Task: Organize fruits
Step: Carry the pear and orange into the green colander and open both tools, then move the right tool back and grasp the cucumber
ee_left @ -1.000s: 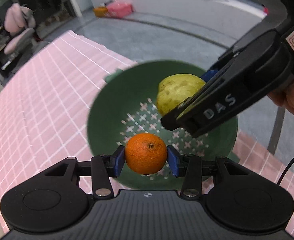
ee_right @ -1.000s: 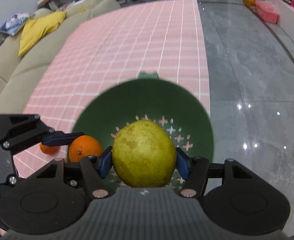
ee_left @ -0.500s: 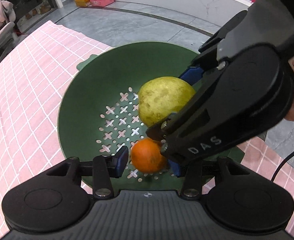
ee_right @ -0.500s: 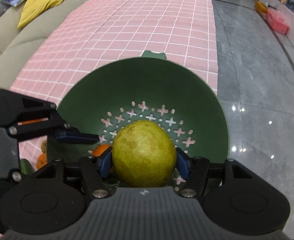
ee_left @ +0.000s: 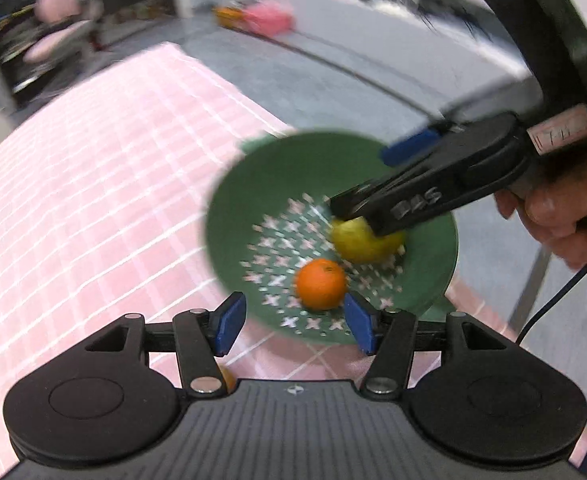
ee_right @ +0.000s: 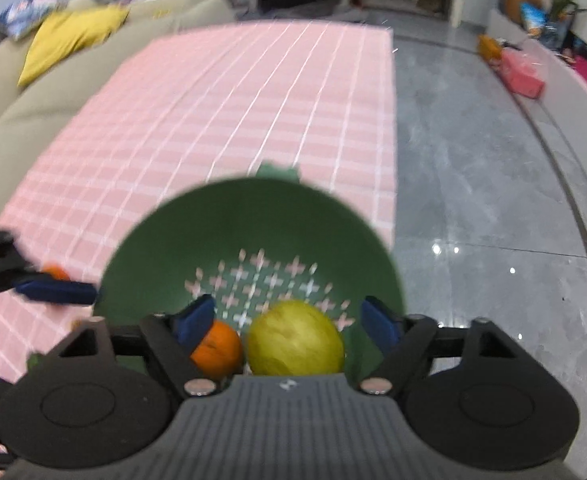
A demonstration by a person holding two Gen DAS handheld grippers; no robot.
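fruit in colander: both pieces set down, release and withdrawal

item 1. round orange citrus fruit (ee_left: 320, 284): lies on the perforated floor of the dark green plastic colander bowl (ee_left: 253, 184), free of any grip, just beside item 2.

item 2. yellow-green pear-like fruit (ee_right: 295, 338): rests in the same bowl, next to the orange; whether the two touch cannot be told through the blur.

item 3. left hand-held gripper (ee_left: 291, 322): blue pads spread wide, nothing between them, positioned near the bowl's near rim with the orange beyond the tips.

item 4. right hand-held gripper (ee_right: 289, 320): pads spread, standing clear on either side of the pear, not pinching it.

item 5. pink checked cloth on the table (ee_left: 93, 168): carries the bowl near its edge. a further small orange fruit (ee_right: 55, 272) lies on the cloth by the left gripper's finger.

handling note, as judgement: with both fruits released, the step is a clean retreat. keep the pads wide, lift straight up and back so no fingertip nudges the round fruit or catches the rim; the bowl sits close to the table edge and looks light. next, fetch the stray fruit.
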